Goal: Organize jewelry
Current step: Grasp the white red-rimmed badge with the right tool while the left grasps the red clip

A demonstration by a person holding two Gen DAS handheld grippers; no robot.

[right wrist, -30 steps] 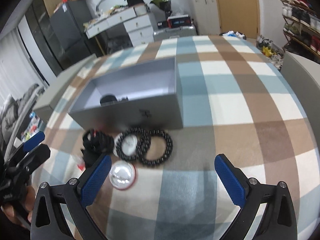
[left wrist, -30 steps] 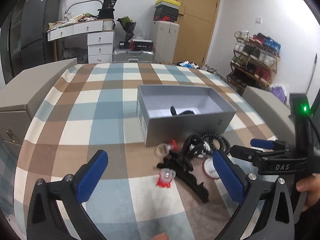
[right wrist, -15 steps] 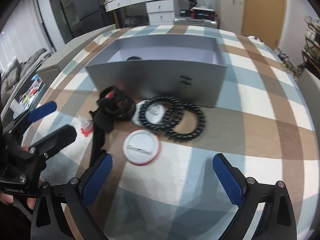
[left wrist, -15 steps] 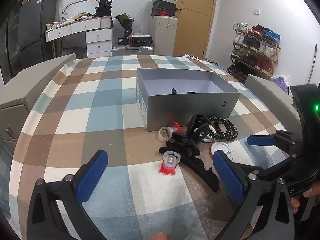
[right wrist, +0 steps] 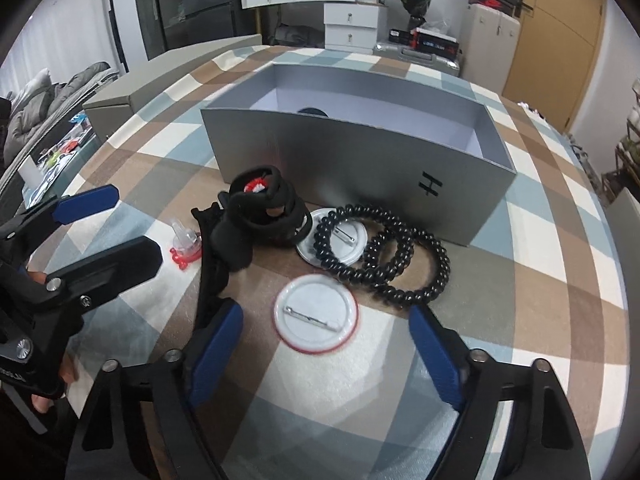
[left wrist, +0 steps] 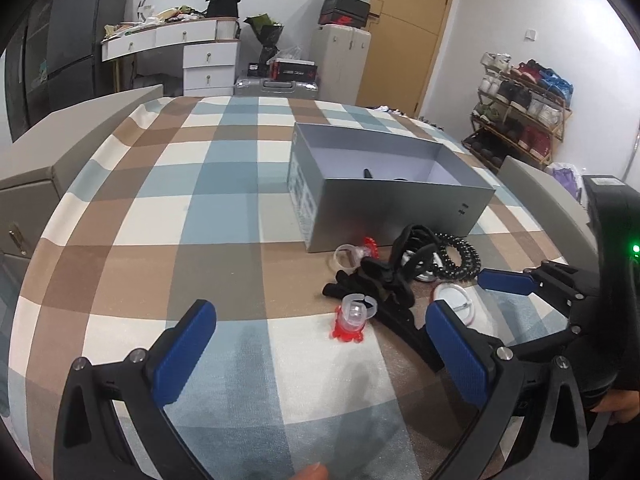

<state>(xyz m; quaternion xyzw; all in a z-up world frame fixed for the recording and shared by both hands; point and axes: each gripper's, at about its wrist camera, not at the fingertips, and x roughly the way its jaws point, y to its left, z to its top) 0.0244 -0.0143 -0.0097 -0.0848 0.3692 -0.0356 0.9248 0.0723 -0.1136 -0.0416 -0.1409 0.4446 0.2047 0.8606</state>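
Note:
A grey open box (left wrist: 404, 206) (right wrist: 360, 156) stands on the plaid tablecloth with a dark item inside. In front of it lie a black hair clip (left wrist: 384, 280) (right wrist: 240, 240), black coiled bracelets (left wrist: 460, 258) (right wrist: 400, 256), two white pin badges (right wrist: 318, 314) (right wrist: 332, 240) and two clear rings with red bases (left wrist: 352, 318) (left wrist: 354, 254). My left gripper (left wrist: 320, 356) is open and empty, hovering just short of the near ring. My right gripper (right wrist: 324, 354) is open and empty, its fingers on either side of the near badge.
Grey cabinets (left wrist: 60, 152) (left wrist: 536, 192) flank the table on the left and right. A shoe rack (left wrist: 520, 108), white drawers (left wrist: 208, 64) and a door stand beyond the table. The left gripper also shows at the left edge of the right wrist view (right wrist: 72, 248).
Both grippers have come lower and closer to the items. The right gripper has moved up to the near badge, which now lies between its fingers. Nothing has been grasped.

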